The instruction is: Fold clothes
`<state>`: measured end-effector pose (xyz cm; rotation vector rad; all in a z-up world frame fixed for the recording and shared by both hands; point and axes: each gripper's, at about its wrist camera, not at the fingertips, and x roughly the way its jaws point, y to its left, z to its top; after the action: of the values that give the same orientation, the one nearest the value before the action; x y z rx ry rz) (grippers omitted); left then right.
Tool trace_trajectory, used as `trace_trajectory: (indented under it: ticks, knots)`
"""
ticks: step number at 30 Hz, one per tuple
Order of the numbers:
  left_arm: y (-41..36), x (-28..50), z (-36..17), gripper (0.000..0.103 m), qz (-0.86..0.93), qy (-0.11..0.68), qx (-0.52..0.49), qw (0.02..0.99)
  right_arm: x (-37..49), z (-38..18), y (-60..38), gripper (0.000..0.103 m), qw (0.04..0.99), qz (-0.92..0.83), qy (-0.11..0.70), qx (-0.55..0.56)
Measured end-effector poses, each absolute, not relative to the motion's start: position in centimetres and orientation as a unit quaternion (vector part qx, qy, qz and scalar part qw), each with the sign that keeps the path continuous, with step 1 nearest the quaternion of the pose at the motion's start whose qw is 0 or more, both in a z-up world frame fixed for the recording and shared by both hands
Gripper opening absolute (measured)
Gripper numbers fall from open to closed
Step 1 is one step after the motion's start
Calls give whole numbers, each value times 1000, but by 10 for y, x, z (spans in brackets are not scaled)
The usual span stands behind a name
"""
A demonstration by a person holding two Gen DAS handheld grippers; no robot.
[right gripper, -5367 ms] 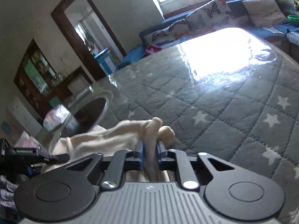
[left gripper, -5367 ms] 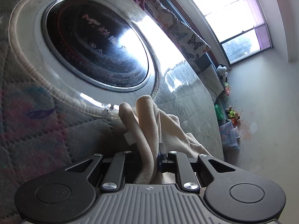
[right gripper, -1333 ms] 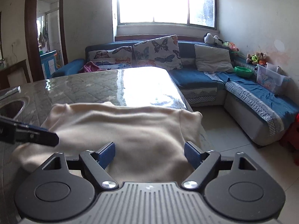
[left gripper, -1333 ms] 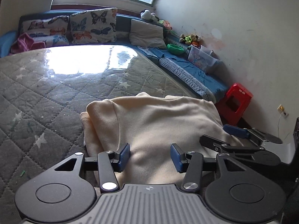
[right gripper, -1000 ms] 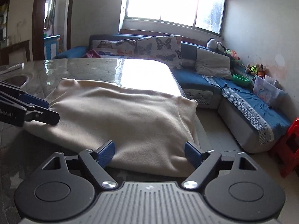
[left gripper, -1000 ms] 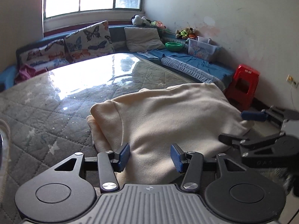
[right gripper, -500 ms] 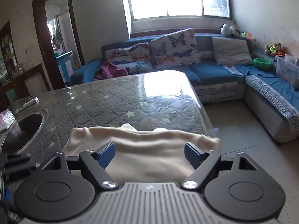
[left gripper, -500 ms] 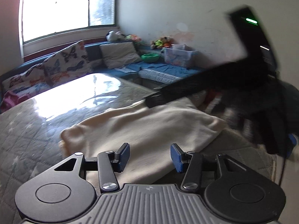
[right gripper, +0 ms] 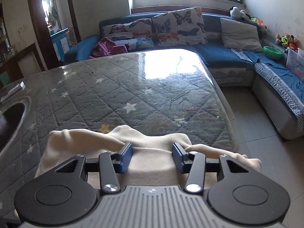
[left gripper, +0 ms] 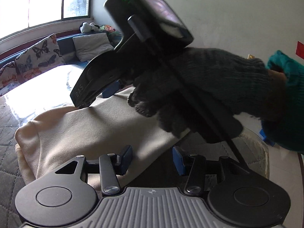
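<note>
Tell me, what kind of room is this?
Probably a living room at home. A blue corner sofa with butterfly-print cushions runs under the window, stuffed toys sit on it, and a cream fleece garment lies on a grey star-quilted table cover.

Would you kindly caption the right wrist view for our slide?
Open right claw over a folded cream garment on the quilted table.

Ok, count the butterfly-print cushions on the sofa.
3, along the back of the blue sofa: left cushion, low cushion below it, big cushion on the right. Others may be hidden.
</note>
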<state>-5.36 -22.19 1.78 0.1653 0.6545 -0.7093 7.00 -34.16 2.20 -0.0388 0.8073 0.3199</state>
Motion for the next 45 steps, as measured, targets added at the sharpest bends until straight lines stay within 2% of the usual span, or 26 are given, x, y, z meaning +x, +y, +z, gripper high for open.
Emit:
trace_trajectory:
  ticks: [6,8,10,15,17,20,30,33,37,39,41,45]
  knots:
    - [-218,-54,15,51,-340,309,80,885,73,23,-341,49,911,152,384,-18]
    - [-214,-56,17,52,-339,308,76,886,71,27,-345,53,914,155,376,-11]
    - [-207,-58,21,56,-336,305,69,888,66,32,-349,66,916,155,370,-9]
    - [-180,-68,33,65,-316,291,53,901,44,48,-360,88,925,149,349,-12]
    - [-168,-70,35,69,-302,290,42,907,30,53,-366,90,929,148,340,-10]
    - [-152,-69,32,69,-276,302,28,912,9,55,-371,100,932,144,333,-11]
    - [-117,-76,24,71,-252,329,19,910,-55,35,-369,103,942,99,308,-93]
    - [-111,-81,26,76,-250,328,9,911,-67,23,-371,103,938,89,321,-96]
    - [-103,-91,34,94,-241,324,-7,915,-82,19,-377,103,941,80,320,-71]
    - [-99,-97,38,96,-234,323,-12,917,-89,20,-380,103,943,76,320,-46]
    - [-95,-101,40,103,-226,324,-17,918,-95,19,-380,103,943,75,322,-31]
    - [-86,-107,40,103,-202,330,-21,922,-107,16,-375,103,942,73,328,-11]
